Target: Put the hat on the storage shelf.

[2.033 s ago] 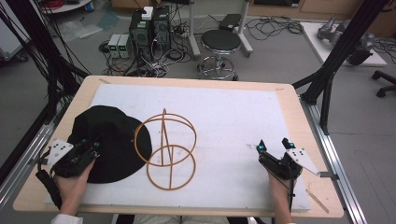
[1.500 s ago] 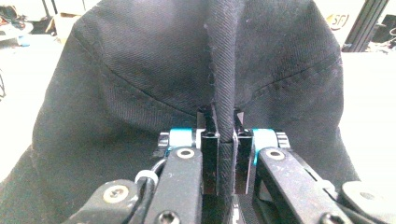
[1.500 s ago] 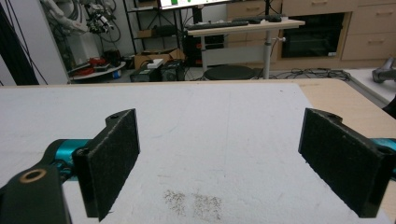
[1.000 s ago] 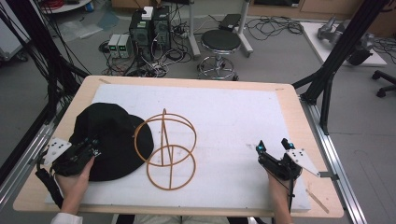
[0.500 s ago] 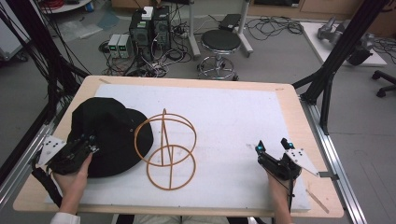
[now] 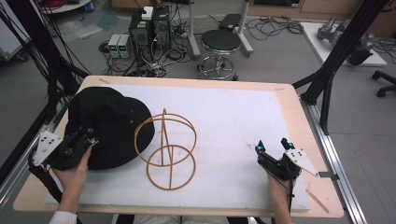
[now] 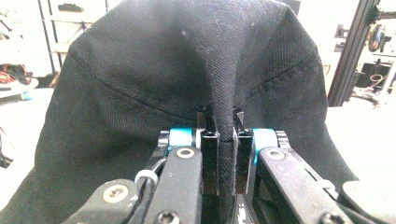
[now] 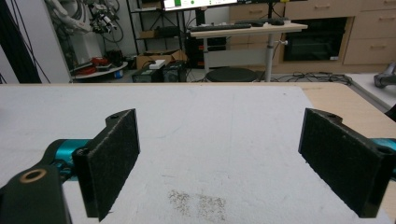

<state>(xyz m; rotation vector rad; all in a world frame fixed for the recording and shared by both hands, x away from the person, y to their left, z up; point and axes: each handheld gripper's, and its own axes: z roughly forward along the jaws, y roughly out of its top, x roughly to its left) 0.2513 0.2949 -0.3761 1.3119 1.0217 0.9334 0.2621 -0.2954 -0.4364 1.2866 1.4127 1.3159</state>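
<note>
High view: the left tool (image 6: 83,138) sits at the near left of the desk (image 6: 299,107), the person's forearm coming up from the near edge and the hand wrapped under the tool's body, which points toward the far right. It is clenched on the near brim of a black hat (image 6: 109,121); in the left gripper view a fold of the hat's cloth (image 7: 187,70) is pinched between the two jaws and drapes over them. The hat lies on the left part of the white mat (image 6: 233,121), just beside a wire stand (image 6: 166,149) at the middle. The right tool (image 6: 272,146) rests near the right edge, released, its jaws wide apart over bare mat, the wrist straight.
</note>
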